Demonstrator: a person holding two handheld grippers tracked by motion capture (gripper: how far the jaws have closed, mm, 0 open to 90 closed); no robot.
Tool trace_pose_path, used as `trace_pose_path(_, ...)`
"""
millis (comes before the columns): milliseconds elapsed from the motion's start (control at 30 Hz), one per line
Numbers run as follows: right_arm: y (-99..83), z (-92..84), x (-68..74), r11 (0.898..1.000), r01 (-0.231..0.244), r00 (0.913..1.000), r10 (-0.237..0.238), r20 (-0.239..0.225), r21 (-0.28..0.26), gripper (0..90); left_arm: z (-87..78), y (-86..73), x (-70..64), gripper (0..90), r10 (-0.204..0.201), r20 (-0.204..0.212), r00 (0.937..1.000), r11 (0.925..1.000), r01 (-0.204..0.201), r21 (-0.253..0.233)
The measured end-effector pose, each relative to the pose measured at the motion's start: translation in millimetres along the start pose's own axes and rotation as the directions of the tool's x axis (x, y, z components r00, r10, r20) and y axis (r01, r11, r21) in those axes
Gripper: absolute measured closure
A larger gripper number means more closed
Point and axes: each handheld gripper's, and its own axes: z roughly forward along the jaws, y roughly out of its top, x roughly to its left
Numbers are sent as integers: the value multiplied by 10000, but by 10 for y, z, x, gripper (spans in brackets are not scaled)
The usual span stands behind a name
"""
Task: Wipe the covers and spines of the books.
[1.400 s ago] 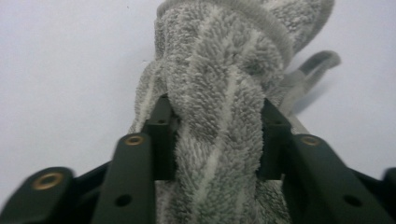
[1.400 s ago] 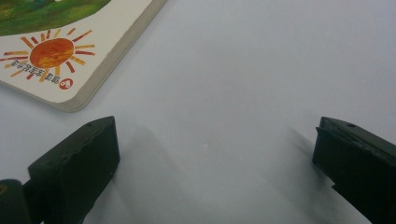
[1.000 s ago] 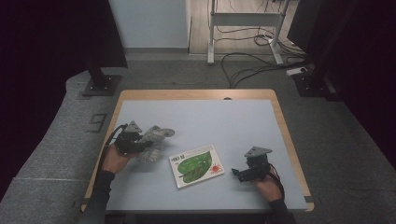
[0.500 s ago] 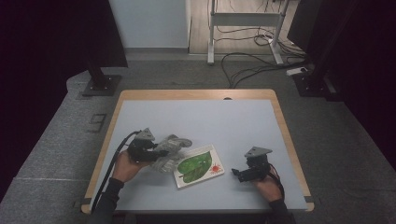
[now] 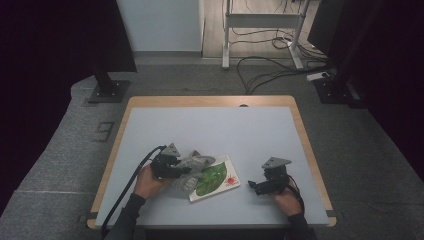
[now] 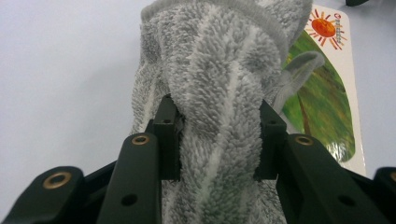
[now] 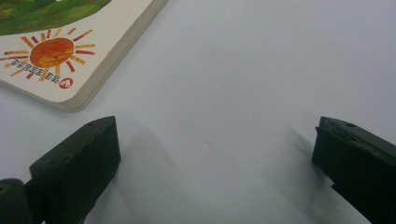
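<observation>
A fluffy grey cloth (image 6: 219, 84) with pale stripes is bunched between the jaws of my left gripper (image 6: 217, 140), which is shut on it. In the high view that left gripper (image 5: 172, 167) holds the cloth (image 5: 195, 164) over the left edge of a white picture book (image 5: 217, 180) with a green leaf and a red sun on its cover. The book (image 6: 327, 93) lies flat on the table, under and beyond the cloth. My right gripper (image 5: 257, 186) rests low on the table to the right of the book, open, with bare table between its jaws (image 7: 210, 154). The book's sun corner (image 7: 51, 51) lies just ahead of it.
The pale blue tabletop (image 5: 210, 130) has a wooden rim (image 5: 210, 101). Cables (image 5: 265, 75) and a desk frame stand on the floor beyond the table; a dark stand base (image 5: 107, 92) sits at far left.
My left gripper has carried the cloth to the right and slightly down, from left of the book onto its left edge. The right gripper has stayed put.
</observation>
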Motion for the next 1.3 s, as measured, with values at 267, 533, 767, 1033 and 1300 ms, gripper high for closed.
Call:
trace_pose_path(267, 0, 0, -1, 10000, 10, 10000, -10, -3, 2, 6, 139, 168, -71, 619, 269, 57, 9996, 9996, -270, 85)
trace_pose_path(533, 0, 0, -2, 10000, 14, 10000, -14, -4, -1, 6, 340, 377, -131, 619, 359, 187, 9992, 9993, -362, 126)
trace_pose_path(767, -1, 0, -1, 10000, 10, 10000, -10, -3, 2, 6, 505, 547, -178, 618, 588, 243, 9980, 9981, -592, 152)
trace_pose_path(1033, 0, 0, -1, 10000, -7, 10000, 7, 0, -1, 6, 680, 718, -212, 618, 566, 410, 9976, 9984, -570, 70)
trace_pose_path(1300, -1, -1, -1, 10000, 12, 10000, -12, -3, 4, 6, 811, 870, -293, 617, 786, 441, 9959, 9966, -796, 221)
